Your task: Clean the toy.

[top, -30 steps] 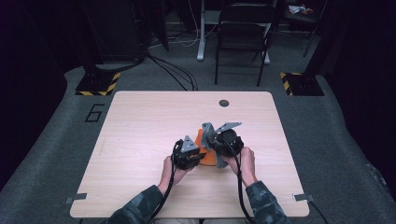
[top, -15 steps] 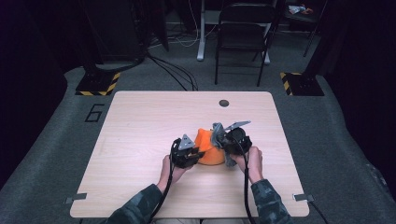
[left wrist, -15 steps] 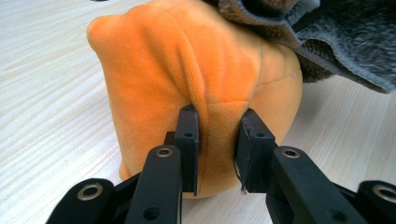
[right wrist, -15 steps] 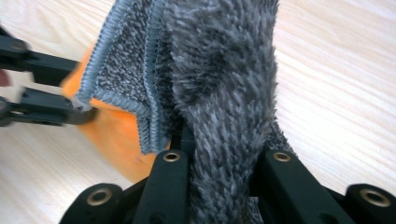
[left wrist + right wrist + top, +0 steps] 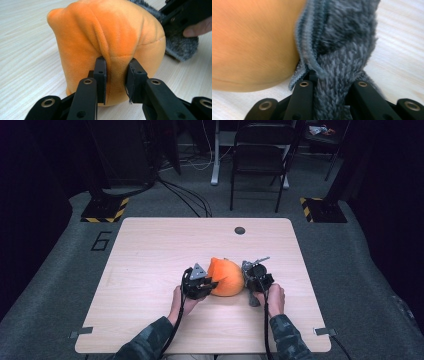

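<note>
So the left gripper (image 5: 116,75) has its jaws clamped on a fold of the orange plush (image 5: 107,37), and the right gripper (image 5: 332,82) has its jaws pinched on the grey fuzzy cloth (image 5: 344,37) that sits right against the plush. In the high view the plush (image 5: 226,276) sits just below the middle of the frame, between the two grippers. My guess at what could go wrong: the left grip is only on a soft pleat of fabric, so any pull could let it slide out, and if both hands tug apart the grey cloth could slip from the right jaws, or the plush could roll off toward the near edge. The surface (image 5: 150,250) is pale wood-grain with a small dark round plug (image 5: 240,230) near its far edge. The room is dark, grey carpet, a chair (image 5: 260,160) in the upper middle, cables (image 5: 185,195) on the floor, and yellow-black striped blocks (image 5: 105,210) upper left and upper right.
</note>
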Demonstrator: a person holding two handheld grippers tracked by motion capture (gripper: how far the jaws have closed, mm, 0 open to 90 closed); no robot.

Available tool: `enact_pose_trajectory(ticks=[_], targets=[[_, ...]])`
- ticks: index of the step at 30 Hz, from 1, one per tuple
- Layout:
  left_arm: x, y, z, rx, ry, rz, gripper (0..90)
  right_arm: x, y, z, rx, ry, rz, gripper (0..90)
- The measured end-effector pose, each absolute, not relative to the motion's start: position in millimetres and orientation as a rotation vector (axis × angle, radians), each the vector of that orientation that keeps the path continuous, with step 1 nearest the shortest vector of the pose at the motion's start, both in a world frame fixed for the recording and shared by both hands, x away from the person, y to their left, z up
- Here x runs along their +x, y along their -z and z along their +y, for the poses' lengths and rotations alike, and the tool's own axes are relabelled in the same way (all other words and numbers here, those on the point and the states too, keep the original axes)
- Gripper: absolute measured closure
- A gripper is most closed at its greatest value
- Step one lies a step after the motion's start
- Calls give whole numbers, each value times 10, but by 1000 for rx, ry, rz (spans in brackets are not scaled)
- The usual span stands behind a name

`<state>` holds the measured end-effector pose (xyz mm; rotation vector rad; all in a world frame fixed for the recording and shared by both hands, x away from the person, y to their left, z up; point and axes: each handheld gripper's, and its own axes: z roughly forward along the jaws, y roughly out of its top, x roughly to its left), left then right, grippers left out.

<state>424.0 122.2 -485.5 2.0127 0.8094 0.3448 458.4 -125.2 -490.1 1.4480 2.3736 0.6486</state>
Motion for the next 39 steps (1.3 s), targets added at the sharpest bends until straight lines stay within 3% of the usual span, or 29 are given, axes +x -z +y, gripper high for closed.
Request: enact_pose_trajectory(ticks=[9, 17, 22, 39], targets=[[4251, 4865, 1245, 2007, -345, 820, 728, 4560, 4503, -1321, 1424, -736, 2330, 779], [4202, 4852, 1195, 2014, -360, 810, 726, 4302, 4074, -881, 1183, -1016, 2336, 776], [4208, 4857, 1209, 2022, -359, 801, 725, 4284, 4200, -665, 1105, -929, 2384, 777], [4240, 4869, 1224, 2005, -325, 810, 725, 4480, 4397, -1112, 1324, -725, 2404, 779]])
